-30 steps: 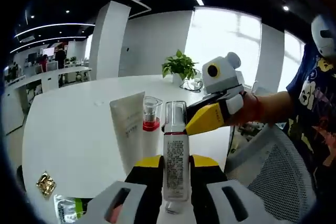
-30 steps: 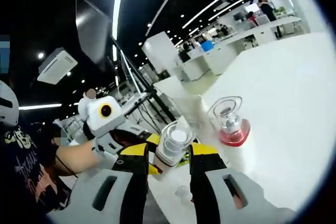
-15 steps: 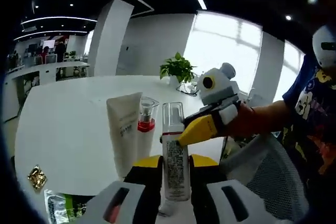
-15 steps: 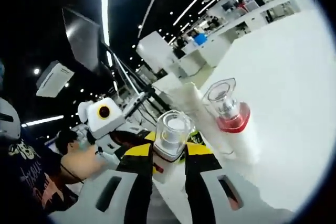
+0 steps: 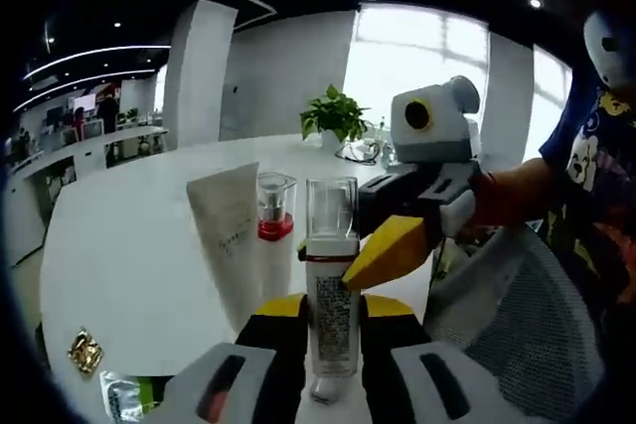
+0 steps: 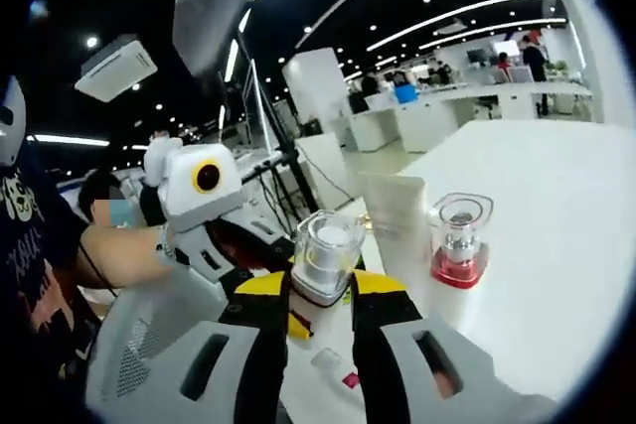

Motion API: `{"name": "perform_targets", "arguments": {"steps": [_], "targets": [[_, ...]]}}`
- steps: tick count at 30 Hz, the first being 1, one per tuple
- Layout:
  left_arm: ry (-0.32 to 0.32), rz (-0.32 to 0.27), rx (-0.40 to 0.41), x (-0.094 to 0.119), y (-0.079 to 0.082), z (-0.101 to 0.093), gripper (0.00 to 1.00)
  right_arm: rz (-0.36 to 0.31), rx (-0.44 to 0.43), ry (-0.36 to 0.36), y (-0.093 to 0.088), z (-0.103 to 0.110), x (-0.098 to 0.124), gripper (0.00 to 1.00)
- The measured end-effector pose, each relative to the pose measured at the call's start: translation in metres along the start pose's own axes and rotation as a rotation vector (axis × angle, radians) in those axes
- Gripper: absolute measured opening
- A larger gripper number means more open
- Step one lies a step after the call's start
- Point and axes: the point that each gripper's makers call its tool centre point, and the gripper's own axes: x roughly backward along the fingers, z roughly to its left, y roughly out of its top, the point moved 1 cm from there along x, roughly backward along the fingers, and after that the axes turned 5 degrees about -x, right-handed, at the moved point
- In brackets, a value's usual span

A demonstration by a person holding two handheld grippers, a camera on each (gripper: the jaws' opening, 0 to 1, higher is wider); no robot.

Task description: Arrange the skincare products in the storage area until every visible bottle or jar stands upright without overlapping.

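A white pump bottle (image 5: 331, 320) with a clear cap (image 5: 331, 208) stands upright between the jaws of my left gripper (image 5: 331, 310), which is shut on its body. My right gripper (image 5: 354, 263) reaches in from the right, one yellow jaw against the bottle's neck. In the right gripper view the same clear cap (image 6: 324, 250) sits tight between the jaws of my right gripper (image 6: 320, 290). Behind it on the white table (image 5: 129, 245) stand a white tube (image 5: 229, 240) and a small red-collared bottle (image 5: 273, 217), close together. That tube (image 6: 396, 204) and red-collared bottle (image 6: 459, 243) are upright.
A gold sachet (image 5: 86, 352) and a green packet (image 5: 127, 399) lie at the near left of the table. A potted plant (image 5: 333, 116) stands at the far edge. A grey mesh chair (image 5: 517, 330) is at the right, beside the person's arm (image 5: 517, 196).
My right jaws have narrowed onto the bottle's cap. Both views have shifted with the hands; the bottle stays in the left jaws, and the tube and red-collared bottle stand as before.
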Motion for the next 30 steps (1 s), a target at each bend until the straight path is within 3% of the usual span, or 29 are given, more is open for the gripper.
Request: {"name": "perform_targets", "arguments": {"steps": [9, 16, 24, 27, 30], "targets": [[-0.005, -0.053, 0.013, 0.001, 0.008, 0.000, 0.19, -0.037, -0.056, 0.039, 0.002, 0.002, 0.001, 0.22], [-0.014, -0.017, 0.002, -0.007, -0.001, -0.003, 0.21, 0.023, 0.007, -0.018, -0.006, -0.003, 0.000, 0.20], [0.063, 0.112, -0.048, -0.010, -0.025, 0.010, 0.21, 0.070, 0.200, -0.237, -0.018, -0.043, 0.008, 0.21], [0.066, 0.135, -0.068, -0.012, -0.029, 0.009, 0.21, 0.118, 0.224, -0.310, -0.032, -0.061, 0.010, 0.21], [0.076, 0.155, -0.084, -0.012, -0.032, 0.011, 0.21, 0.120, 0.267, -0.352, -0.035, -0.071, 0.011, 0.21]]}}
